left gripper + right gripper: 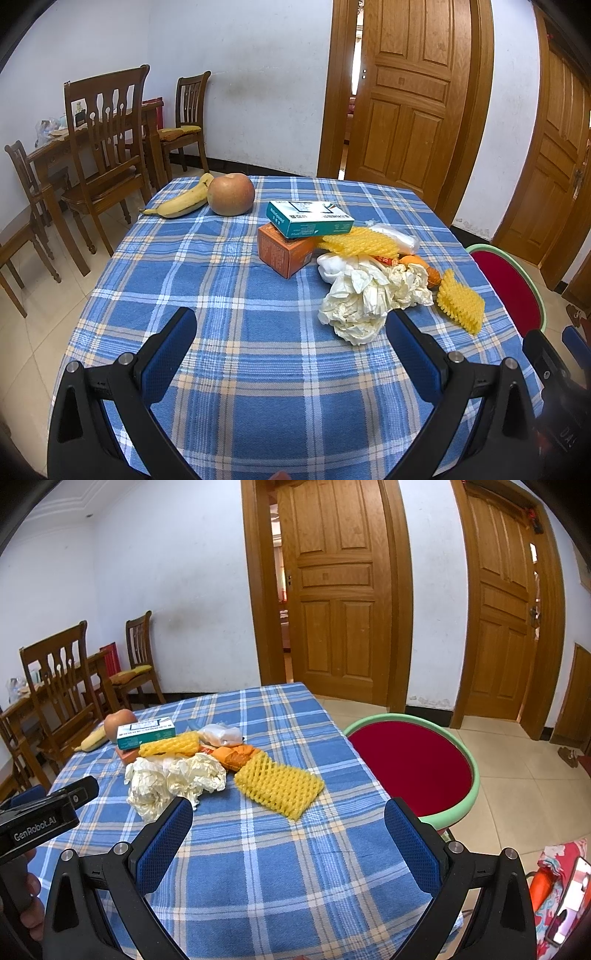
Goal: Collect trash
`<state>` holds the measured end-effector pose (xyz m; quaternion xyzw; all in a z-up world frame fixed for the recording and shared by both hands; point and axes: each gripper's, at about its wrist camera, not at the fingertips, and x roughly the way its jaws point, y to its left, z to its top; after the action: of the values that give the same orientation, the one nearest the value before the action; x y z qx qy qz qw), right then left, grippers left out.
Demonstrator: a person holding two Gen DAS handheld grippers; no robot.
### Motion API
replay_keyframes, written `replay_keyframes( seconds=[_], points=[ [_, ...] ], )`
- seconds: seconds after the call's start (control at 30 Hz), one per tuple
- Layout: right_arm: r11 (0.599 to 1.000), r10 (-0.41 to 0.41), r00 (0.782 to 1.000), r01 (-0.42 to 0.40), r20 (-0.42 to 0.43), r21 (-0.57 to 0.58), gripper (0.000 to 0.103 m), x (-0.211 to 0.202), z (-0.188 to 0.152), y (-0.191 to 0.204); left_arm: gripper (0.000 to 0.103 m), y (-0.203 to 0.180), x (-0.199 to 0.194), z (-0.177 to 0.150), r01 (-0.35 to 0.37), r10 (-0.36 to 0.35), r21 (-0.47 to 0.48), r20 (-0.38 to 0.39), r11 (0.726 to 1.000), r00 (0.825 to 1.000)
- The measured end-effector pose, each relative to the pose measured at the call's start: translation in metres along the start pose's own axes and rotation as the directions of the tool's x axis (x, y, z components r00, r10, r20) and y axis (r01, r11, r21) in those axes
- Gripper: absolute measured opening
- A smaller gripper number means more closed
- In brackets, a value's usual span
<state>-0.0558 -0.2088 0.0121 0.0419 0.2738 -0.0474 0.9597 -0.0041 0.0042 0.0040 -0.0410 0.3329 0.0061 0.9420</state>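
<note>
A: Trash is seen heaped on the right half of the bench (221,369), which is covered with a blue plaid cloth: crumpled tissue (364,299), a yellow foam net (460,304) just beside it, and a second yellow net (360,242) lying farther back.

B: Is anything gripped by the tongs?

A: Nothing. The left tongs (291,350) are held wide apart above bare cloth, with the tissue just beyond the right finger. The right tongs (288,834) are likewise spread, with the near foam net (279,784) lying ahead between the fingers and apart from them.

B: What else is stacked there?

A: A teal box (310,218) is laid across an orange box (284,254); white plastic wrap (221,734) and orange wrappers (234,757) are piled behind the tissue (173,779).

B: And the fruit?

A: An apple (231,194) and a banana (181,203), touching, are found at the far left corner. A red basin (413,768) with a green rim is placed beside the bench's right edge.
</note>
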Motion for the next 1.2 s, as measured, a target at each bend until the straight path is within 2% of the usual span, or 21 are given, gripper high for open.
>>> replay_keyframes(
  seconds=[0.57,0.87,1.03,1.2],
  points=[
    [1.000,0.008,0.999,-0.008,-0.035,-0.006,0.103,0.019,0.002,-0.002,0.101,0.003,0.019,0.006,-0.034,0.034,0.007,-0.017,0.999,0.999],
    [0.999,0.020,0.998,-0.021,-0.066,-0.025,0.103,0.043,0.016,-0.004,0.101,0.006,0.044,0.017,-0.050,0.051,0.018,-0.058,0.999,0.997],
    [0.998,0.022,0.996,-0.026,-0.086,-0.048,0.103,0.059,0.025,-0.004,0.101,-0.003,0.054,0.018,-0.018,0.021,0.025,-0.096,1.000,0.995],
    [0.998,0.016,0.994,-0.023,-0.108,-0.066,0.103,0.076,0.029,-0.008,0.101,-0.023,0.061,0.016,0.011,-0.002,0.077,-0.110,0.997,0.994]
  ],
)
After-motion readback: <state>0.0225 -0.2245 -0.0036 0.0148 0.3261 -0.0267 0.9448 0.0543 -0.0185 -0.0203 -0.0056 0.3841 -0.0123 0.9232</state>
